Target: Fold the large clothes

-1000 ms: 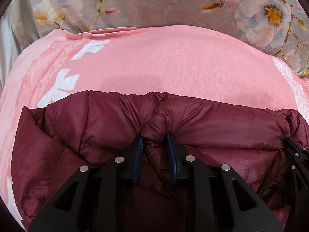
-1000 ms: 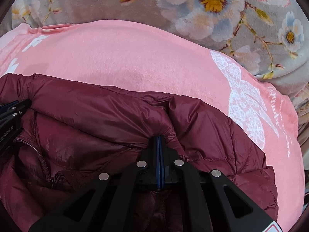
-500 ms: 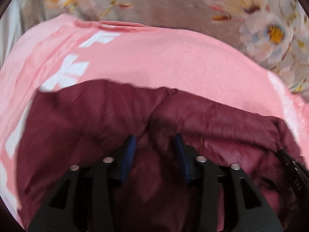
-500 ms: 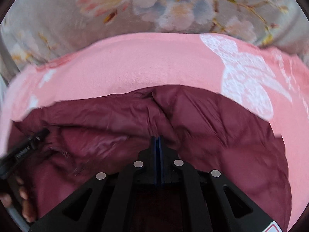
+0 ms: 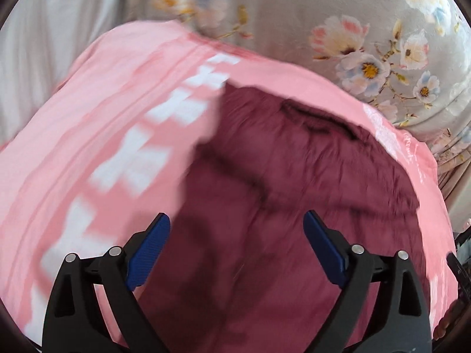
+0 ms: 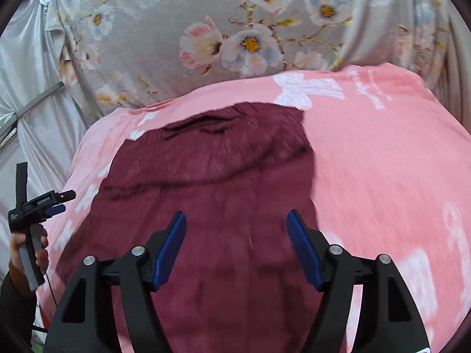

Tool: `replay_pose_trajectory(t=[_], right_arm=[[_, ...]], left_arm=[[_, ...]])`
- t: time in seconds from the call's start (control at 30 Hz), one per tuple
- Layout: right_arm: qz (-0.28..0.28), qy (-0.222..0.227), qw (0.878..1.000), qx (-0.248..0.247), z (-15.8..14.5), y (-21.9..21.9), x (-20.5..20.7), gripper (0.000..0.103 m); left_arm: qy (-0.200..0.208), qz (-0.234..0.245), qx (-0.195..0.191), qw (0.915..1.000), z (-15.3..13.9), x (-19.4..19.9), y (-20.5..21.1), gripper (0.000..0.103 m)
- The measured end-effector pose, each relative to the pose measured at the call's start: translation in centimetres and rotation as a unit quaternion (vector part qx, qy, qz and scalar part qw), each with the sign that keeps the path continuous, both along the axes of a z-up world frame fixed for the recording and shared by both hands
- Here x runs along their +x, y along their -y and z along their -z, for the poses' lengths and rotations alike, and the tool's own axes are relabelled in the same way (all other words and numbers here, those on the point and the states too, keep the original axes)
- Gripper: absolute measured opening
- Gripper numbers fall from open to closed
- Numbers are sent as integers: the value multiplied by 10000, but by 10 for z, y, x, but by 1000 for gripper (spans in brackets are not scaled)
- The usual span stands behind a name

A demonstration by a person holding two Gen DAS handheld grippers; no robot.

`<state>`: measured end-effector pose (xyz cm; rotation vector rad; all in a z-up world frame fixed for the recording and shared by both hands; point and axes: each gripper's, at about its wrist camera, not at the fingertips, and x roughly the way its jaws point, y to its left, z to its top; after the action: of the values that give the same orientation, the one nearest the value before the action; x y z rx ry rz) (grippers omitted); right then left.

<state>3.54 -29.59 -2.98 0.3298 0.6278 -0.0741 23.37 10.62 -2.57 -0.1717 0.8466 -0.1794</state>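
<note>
A: Both grippers had let go. A second earlier the left gripper [image 5: 237, 247] and the right gripper [image 6: 236, 245] were pinching the far fold of the maroon puffer jacket [image 5: 294, 176]; the jaws had just been opening, and they stood wide apart with nothing between them.

B: And the jacket?

A: It lay flat on the pink blanket [image 5: 103, 117], with the floral sheet [image 6: 206, 29] beyond it. The cameras, which had been right down at the folded edge, now looked over nearly the whole garment from higher and further back.

B: So that fold was finished?

A: I judged so. The folded edge seemed to stay where it was laid, though blur hid the seams. In the right wrist view the left gripper showed at the blanket's left side, clear of the cloth, in the person's hand [image 6: 28, 250]. A further fold probably remained, since the jacket covered much of the blanket.
</note>
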Motion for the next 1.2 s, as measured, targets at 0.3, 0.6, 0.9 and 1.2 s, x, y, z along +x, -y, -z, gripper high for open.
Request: replay_pose_trajectory(t=[0.3, 0.6, 0.9, 1.2], right_arm=[[589, -399, 9965, 431, 68, 7, -107, 73], [918, -301, 9911, 916, 89, 12, -92, 73], [748, -94, 9922, 994, 72, 8, -81, 5], [-48, 1017, 9943, -314, -16, -29, -166, 4]], left_arm=[[-649, -526, -762, 9936, 55, -80, -78, 89], [-670, -756, -1106, 9887, 73, -77, -69, 85], [-293, -380, -1197, 9916, 42, -89, -55, 9], [695, 248, -1506, 9858, -55, -168, -73, 6]])
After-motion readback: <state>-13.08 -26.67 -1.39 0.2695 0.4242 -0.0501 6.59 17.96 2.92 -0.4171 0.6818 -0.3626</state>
